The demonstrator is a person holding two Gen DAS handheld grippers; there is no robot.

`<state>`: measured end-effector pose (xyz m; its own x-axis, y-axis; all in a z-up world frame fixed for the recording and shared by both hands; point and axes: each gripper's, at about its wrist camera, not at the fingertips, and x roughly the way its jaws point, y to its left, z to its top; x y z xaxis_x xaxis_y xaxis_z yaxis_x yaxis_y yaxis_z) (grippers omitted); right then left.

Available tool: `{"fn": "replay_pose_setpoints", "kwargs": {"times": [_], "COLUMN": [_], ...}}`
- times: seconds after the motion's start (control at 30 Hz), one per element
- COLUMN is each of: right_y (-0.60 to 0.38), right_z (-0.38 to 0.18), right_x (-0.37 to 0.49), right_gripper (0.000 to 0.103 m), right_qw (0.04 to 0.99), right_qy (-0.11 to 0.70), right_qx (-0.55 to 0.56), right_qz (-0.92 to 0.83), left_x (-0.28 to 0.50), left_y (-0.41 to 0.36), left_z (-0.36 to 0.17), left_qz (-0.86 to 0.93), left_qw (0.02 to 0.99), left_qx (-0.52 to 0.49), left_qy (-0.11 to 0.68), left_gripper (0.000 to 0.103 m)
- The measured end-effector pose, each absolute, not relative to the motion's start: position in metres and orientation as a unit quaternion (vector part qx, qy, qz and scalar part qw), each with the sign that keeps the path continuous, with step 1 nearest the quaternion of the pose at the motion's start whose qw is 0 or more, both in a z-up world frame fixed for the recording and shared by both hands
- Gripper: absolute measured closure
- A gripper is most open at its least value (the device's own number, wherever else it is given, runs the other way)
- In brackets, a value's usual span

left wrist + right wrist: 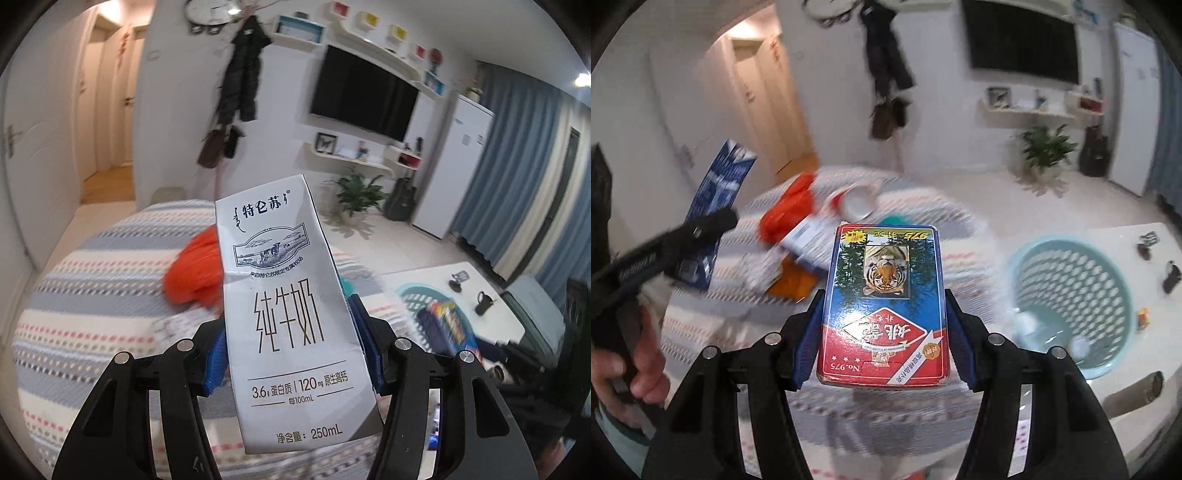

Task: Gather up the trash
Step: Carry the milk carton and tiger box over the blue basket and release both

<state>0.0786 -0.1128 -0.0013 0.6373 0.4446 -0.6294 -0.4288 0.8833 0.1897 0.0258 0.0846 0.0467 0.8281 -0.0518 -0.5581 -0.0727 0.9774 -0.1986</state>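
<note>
Two claws loaded: milk carton (288, 314) upright; card box (884, 310) lengthwise.

Living room with white walls and a pale tiled floor

A dark television (364, 92) hangs on the white wall under stepped shelves (373, 35); a black coat (242, 77) hangs beside a round clock (207, 13). A potted plant (356, 192), guitar (400, 199) and white cabinet (450, 166) stand near blue curtains (517, 166). A lit hallway (110, 110) opens left.
</note>
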Motion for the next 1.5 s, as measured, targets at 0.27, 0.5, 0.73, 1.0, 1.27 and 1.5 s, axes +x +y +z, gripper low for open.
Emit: {"fn": "replay_pose_setpoints", "kwargs": {"times": [0.27,0.5,0.73,1.0,1.27,1.5], "right_y": [-0.195,-0.263,-0.303,-0.318,-0.325,-0.332], "right_z": [0.017,0.006,-0.033,-0.085,-0.117,-0.128], "right_x": [0.108,0.138,0.167,0.192,0.206,0.206], "right_gripper": [0.046,0.046,0.046,0.046,0.045,0.034], "right_qw": [0.931,0.938,0.926,0.905,0.887,0.878], "right_qy": [0.318,0.315,0.352,0.401,0.436,0.444], "right_qx": [0.051,0.094,0.122,0.139,0.154,0.179], "right_qz": [0.171,0.106,0.058,0.028,0.010,0.011], "left_x": [0.071,0.115,0.162,0.193,0.208,0.204], "left_y": [0.013,-0.046,-0.094,-0.125,-0.135,-0.133], "left_z": [0.053,0.042,0.005,-0.048,-0.075,-0.079], "left_qz": [-0.054,-0.103,-0.141,-0.165,-0.185,-0.182], "left_qw": [0.952,0.945,0.927,0.897,0.873,0.874], "left_qx": [-0.066,-0.044,-0.036,-0.022,-0.038,-0.044], "left_qy": [0.295,0.308,0.346,0.410,0.449,0.449], "left_gripper": [0.047,0.047,0.047,0.047,0.045,0.030]}}
